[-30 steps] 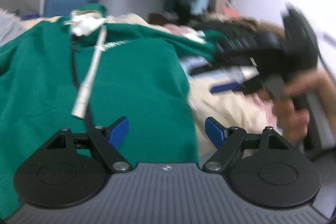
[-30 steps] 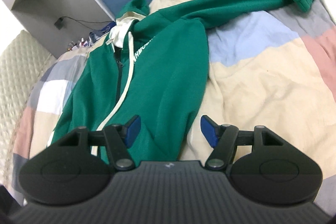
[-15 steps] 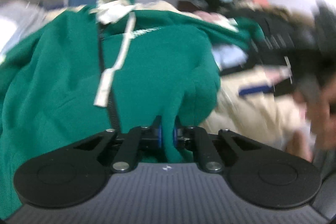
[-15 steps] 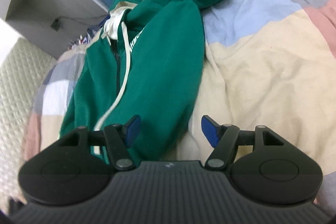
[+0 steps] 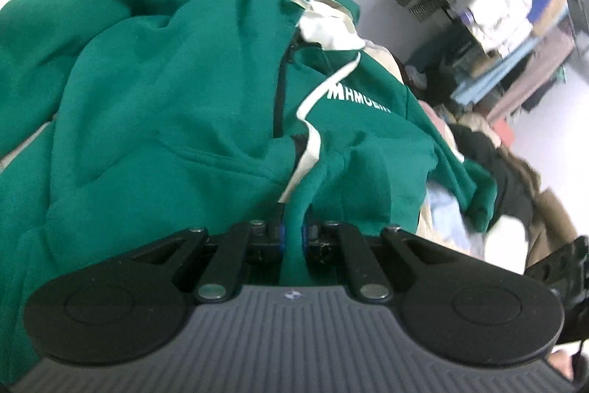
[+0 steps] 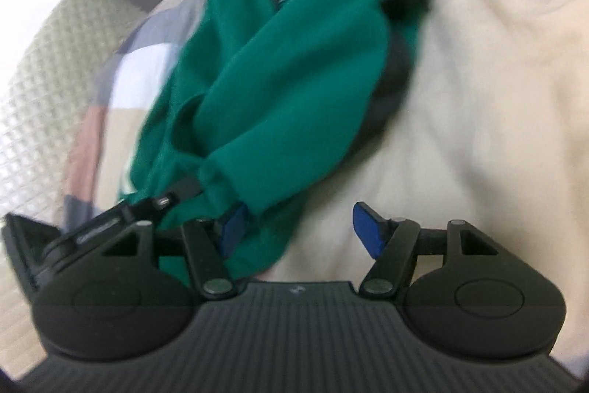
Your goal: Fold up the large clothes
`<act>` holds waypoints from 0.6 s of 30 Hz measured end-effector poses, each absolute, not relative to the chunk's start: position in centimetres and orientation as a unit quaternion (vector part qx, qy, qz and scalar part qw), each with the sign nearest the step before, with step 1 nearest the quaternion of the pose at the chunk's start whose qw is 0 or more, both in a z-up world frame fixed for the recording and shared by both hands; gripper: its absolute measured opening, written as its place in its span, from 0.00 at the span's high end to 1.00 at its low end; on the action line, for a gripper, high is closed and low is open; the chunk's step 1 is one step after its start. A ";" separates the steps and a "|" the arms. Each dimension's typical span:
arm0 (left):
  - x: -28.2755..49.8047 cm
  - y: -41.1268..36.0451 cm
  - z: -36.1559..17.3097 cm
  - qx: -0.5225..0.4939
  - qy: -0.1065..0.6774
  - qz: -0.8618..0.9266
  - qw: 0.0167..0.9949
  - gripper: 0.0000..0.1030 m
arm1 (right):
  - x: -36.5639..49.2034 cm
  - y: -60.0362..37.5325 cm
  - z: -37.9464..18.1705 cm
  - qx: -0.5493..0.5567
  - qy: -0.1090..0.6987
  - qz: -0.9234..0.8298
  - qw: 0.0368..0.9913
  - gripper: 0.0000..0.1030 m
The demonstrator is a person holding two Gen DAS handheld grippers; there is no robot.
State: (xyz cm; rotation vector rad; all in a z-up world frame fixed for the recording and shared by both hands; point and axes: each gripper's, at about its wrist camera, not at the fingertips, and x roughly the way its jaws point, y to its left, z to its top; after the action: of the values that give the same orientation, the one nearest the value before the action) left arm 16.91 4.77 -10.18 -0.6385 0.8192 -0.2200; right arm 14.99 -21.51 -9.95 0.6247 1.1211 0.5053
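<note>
White letters "MHMO", the rest unclear, run across the green hoodie (image 5: 165, 98).

A green hoodie (image 5: 154, 120) of soft, matt fleece cloth lies rumpled on a bed cover (image 6: 478, 91) of smooth matt fabric in cream, blue and pink patches. On the hoodie's chest, a flat cream woven drawstring (image 5: 313, 94) runs beside a dark zip and smooth white printed lettering. The left gripper (image 5: 292, 232) is matt black plastic with dull metal pivot pins and a ribbed grey body. The right gripper (image 6: 298, 227) has blue, faintly glossy pads. Left of the hoodie, a quilted, textured cream panel (image 6: 40, 91).
</note>
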 end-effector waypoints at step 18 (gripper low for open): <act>14.5 4.0 -7.9 -0.336 0.353 -0.188 0.853 0.86 | 14.3 -20.6 -4.7 0.266 0.415 0.278 0.824 0.85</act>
State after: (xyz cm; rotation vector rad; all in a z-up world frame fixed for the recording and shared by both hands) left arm 14.53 3.99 -7.90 -0.7061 0.7425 -0.3965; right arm 14.30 -20.56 -4.65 0.5654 0.8829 0.5901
